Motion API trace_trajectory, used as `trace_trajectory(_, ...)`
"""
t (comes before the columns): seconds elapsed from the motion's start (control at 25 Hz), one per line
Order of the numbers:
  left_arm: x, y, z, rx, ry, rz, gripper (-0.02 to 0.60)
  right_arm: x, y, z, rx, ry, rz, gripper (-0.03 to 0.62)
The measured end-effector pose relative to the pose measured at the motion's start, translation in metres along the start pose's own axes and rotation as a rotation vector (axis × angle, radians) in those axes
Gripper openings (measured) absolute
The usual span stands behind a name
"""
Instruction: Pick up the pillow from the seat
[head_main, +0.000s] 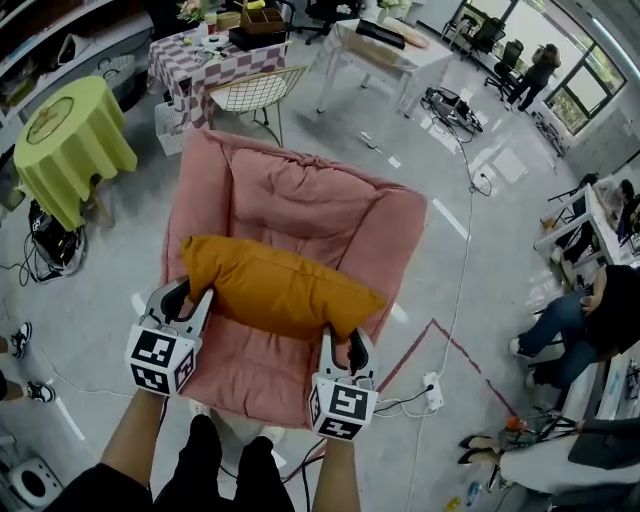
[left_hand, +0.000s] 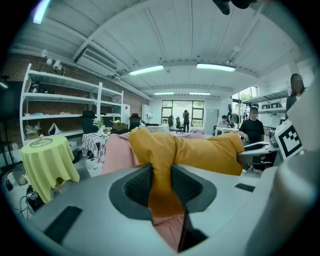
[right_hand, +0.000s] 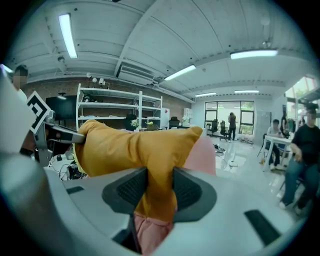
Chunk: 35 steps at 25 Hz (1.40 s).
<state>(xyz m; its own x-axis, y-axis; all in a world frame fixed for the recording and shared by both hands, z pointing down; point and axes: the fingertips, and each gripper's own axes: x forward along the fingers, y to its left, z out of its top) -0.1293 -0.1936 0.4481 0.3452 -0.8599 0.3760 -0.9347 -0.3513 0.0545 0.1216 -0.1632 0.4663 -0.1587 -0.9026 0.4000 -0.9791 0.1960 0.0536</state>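
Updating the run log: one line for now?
left gripper: shut on pillow | right gripper: shut on pillow | pillow: held over pink chair

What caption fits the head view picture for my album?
Left gripper and right gripper hold the orange pillow over the pink armchair.

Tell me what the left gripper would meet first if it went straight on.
The orange pillow, which is pinched between the left gripper's jaws; beyond it, probably the pink seat, though depth is unclear.
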Motion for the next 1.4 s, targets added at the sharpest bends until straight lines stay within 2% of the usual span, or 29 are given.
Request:
trace_trajectory(0.72,-0.063,-0.02,0.078,0.034,-0.119,0.018,0.115,-0.065,-0.003,0.075,-0.018,-0.116,-0.018,0.167)
trace_trajectory(1.4,-0.123,-0.031,0.131,0.043,-0.203,0.02,0.115,-0.124,0.005,0.131,-0.039,-0.193,-0.032,0.167)
